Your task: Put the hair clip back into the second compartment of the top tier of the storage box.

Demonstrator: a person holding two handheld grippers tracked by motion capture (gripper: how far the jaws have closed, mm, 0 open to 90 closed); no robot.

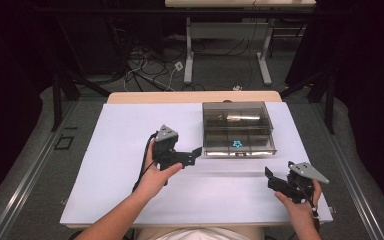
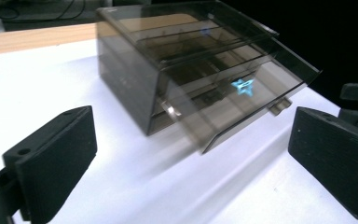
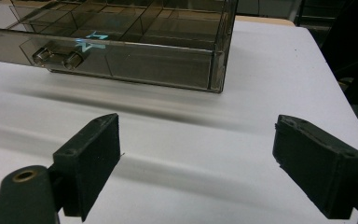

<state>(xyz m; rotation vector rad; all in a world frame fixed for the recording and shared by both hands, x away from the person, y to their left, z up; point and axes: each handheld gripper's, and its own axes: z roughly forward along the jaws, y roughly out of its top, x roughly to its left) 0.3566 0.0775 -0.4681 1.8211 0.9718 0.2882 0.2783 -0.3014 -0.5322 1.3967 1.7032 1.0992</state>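
A smoked see-through drawer box (image 1: 236,127) stands at the back right of the white board (image 1: 120,150). A small blue star-shaped piece (image 1: 237,144) lies in a front compartment, and the box's knob (image 1: 240,154) faces me. My left gripper (image 1: 194,156) hovers just left of the box's front corner, open and empty. In the left gripper view the box (image 2: 135,79) and blue piece (image 2: 243,87) sit beyond the open left gripper (image 2: 191,154). My right gripper (image 1: 270,180) rests near the front right, open and empty. Its own view shows the box front (image 3: 158,60) ahead of the right gripper (image 3: 198,135).
A brownish item (image 1: 235,119) lies in a back compartment of the box. A wooden table edge (image 1: 180,96) runs behind the board. Beyond it are desk legs (image 1: 189,55) and loose cables (image 1: 145,70) on the floor. The board's left half is bare.
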